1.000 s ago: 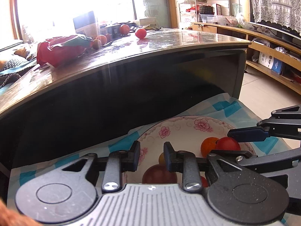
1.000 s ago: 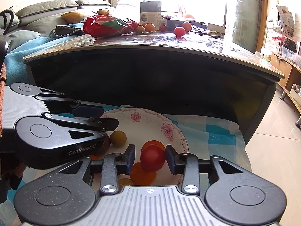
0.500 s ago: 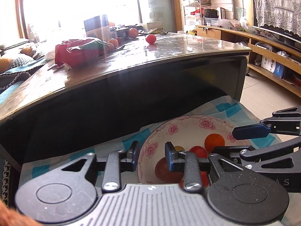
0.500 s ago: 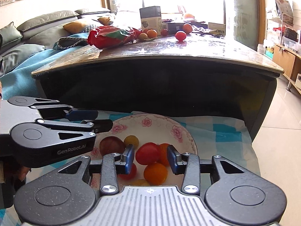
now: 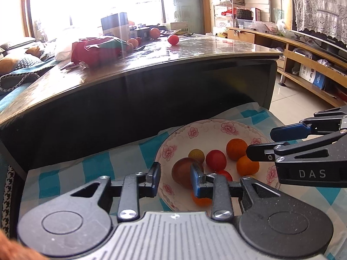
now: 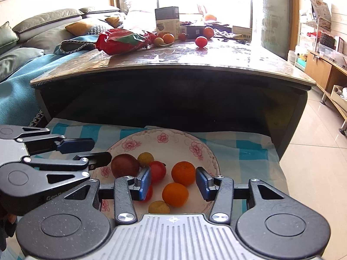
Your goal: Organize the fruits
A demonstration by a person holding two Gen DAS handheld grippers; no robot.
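- The left tongs (image 5: 175,178) are released and grasp nothing; they hang over the near left rim of the bowl (image 5: 208,125).
- The right tongs (image 6: 173,181) are spread wide, nothing clenched, above the bowl's near half.
- Between the right tongs' fingers lie two oranges (image 6: 183,173), one nearer than the other and just beside it.
- A red tomato (image 6: 157,171) sits just ahead of the right tongs' left finger (image 6: 144,182); a second red fruit shows partly behind that finger.
- A dark plum (image 6: 124,165) lies left of the tomato, near the tip of the left tongs.
- A small yellow fruit (image 6: 145,157) sits beyond the plum and tomato; another yellow one (image 6: 159,207) lies close under the right tongs' body.
- The bowl rests on a blue-checked cloth (image 6: 245,149), below and in front of both tongs.
- Far ahead and higher stands the worktop (image 6: 195,62); on it are a red bag (image 6: 123,40), a box (image 6: 167,20), one lone tomato (image 6: 200,41), and several oranges beside the bag.
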